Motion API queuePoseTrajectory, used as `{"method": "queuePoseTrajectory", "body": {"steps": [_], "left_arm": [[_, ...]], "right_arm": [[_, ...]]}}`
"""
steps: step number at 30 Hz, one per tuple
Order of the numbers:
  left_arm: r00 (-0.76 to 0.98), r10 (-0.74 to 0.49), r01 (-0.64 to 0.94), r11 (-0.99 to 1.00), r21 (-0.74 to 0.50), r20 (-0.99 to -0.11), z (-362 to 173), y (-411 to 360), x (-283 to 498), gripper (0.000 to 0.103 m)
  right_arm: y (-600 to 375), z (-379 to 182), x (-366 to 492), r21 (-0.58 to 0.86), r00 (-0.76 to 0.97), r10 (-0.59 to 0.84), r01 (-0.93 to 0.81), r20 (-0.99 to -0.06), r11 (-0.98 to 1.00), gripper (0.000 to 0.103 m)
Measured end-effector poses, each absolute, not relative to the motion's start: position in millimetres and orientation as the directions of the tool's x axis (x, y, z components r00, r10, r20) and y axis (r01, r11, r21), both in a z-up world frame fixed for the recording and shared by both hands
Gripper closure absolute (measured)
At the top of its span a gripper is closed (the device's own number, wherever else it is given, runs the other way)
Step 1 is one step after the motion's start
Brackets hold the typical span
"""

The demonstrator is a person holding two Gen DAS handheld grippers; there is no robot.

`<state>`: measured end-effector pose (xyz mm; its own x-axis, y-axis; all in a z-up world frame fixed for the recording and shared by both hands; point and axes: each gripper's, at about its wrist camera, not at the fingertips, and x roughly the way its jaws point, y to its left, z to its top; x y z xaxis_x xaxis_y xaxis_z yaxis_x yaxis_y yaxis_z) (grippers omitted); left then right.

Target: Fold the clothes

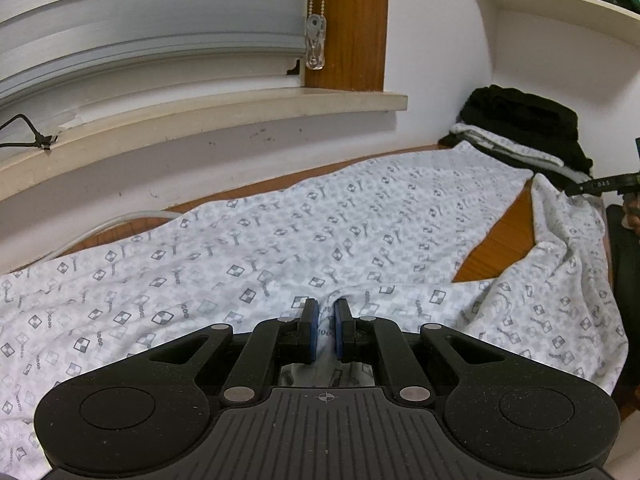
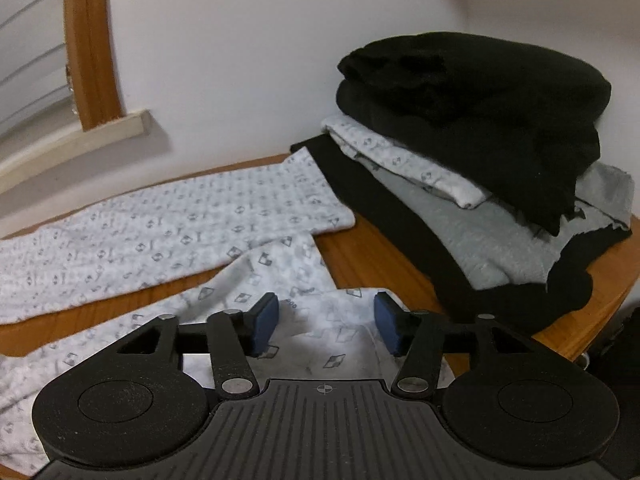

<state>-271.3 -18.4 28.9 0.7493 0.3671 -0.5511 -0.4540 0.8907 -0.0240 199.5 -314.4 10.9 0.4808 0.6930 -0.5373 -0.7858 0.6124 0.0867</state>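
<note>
The patterned trousers (image 1: 320, 216) are spread across the counter (image 2: 384, 256). A fold is pinched by the left claw (image 1: 325, 322); the right claw (image 2: 325, 322), parted, should be closed squarely on the leg end.

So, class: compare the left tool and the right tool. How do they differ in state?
The left tool is shut, pinching a fold of the patterned cloth; the right tool stands open, not pressing it. The left tool grips near the cloth's middle; the right tool sits at a cloth edge, by the folded pile. Both have blue pads.
</note>
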Motion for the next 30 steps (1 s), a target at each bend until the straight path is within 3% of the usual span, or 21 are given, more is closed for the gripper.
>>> {"method": "queuePoseTrajectory", "body": {"steps": [1, 2, 11, 17, 21, 23, 30], "left_arm": [[0.749, 0.367, -0.454, 0.891, -0.024, -0.551, 29, -18, -271, 0.094], [0.749, 0.367, -0.454, 0.891, -0.024, -0.551, 29, -19, -271, 0.094], [0.745, 0.364, -0.455, 0.89, -0.026, -0.559, 28, -18, -270, 0.094], [0.742, 0.361, -0.453, 0.891, -0.025, -0.564, 28, -18, -270, 0.094], [0.741, 0.361, -0.454, 0.891, -0.026, -0.565, 28, -18, -270, 0.094], [0.74, 0.362, -0.454, 0.891, -0.025, -0.567, 28, -18, -269, 0.094], [0.738, 0.363, -0.453, 0.891, -0.019, -0.569, 28, -18, -269, 0.094]], "right_arm": [[-316, 11, 199, 0.085, 0.478, 0.691, -0.787, -0.542, 0.611, 0.098], [-322, 14, 198, 0.085, 0.48, 0.694, -0.788, -0.537, 0.61, 0.101], [-401, 61, 181, 0.003, 0.528, 0.675, -0.787, -0.516, 0.617, 0.102], [-435, 73, 181, 0.017, 0.488, 0.666, -0.799, -0.565, 0.6, 0.101], [-403, 61, 184, 0.064, 0.428, 0.714, -0.833, -0.555, 0.549, 0.09], [-377, 52, 187, 0.067, 0.399, 0.732, -0.854, -0.553, 0.516, 0.073], [-288, 27, 231, 0.059, 0.378, 0.713, -0.861, -0.591, 0.505, 0.058]]}}
